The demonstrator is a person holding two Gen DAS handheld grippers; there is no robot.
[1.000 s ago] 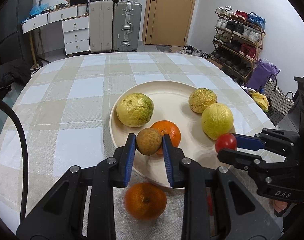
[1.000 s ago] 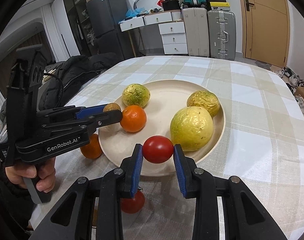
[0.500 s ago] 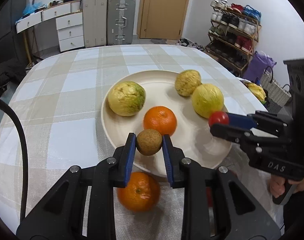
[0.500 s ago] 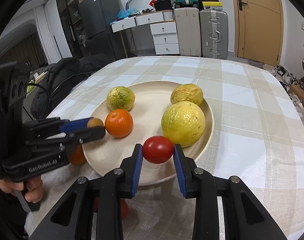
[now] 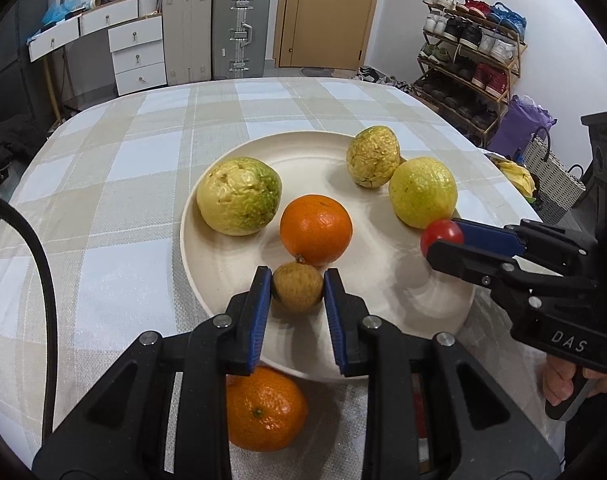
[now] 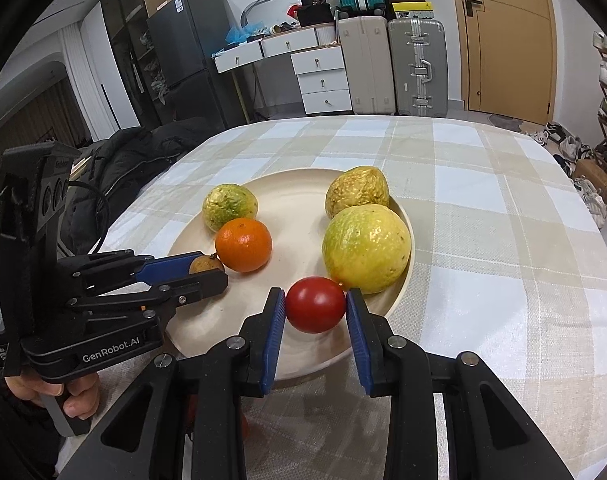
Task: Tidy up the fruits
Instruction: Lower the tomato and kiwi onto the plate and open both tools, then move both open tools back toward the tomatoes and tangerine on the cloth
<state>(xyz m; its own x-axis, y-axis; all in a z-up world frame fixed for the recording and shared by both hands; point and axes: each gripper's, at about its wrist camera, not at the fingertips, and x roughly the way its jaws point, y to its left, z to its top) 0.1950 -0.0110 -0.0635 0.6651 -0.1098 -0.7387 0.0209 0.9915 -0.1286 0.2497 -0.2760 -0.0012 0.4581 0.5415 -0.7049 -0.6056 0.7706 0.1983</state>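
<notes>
A cream plate (image 5: 303, 160) (image 6: 287, 196) on the checked tablecloth carries an orange (image 5: 315, 229) (image 6: 243, 244) and three rough yellow-green fruits (image 5: 239, 196) (image 5: 373, 156) (image 5: 422, 191). My left gripper (image 5: 297, 293) (image 6: 207, 270) is shut on a small brown fruit (image 5: 298, 287) (image 6: 205, 264), held over the plate's near rim just in front of the orange. My right gripper (image 6: 315, 310) (image 5: 441, 236) is shut on a red tomato (image 6: 315, 309) (image 5: 441, 234), held over the plate's right side beside the largest yellow fruit (image 6: 366, 249).
A second orange (image 5: 265, 408) lies on the cloth below my left gripper, off the plate. Something red (image 6: 243, 424) shows under my right gripper. A hand grips each tool. A dark jacket (image 6: 115, 176) is heaped past the table's left edge; a shoe rack (image 5: 471, 52) and basket stand on the right.
Both grippers have edged forward over the plate with their fruits still held; the brown fruit now sits close to the orange, the tomato close to the large yellow fruit.
</notes>
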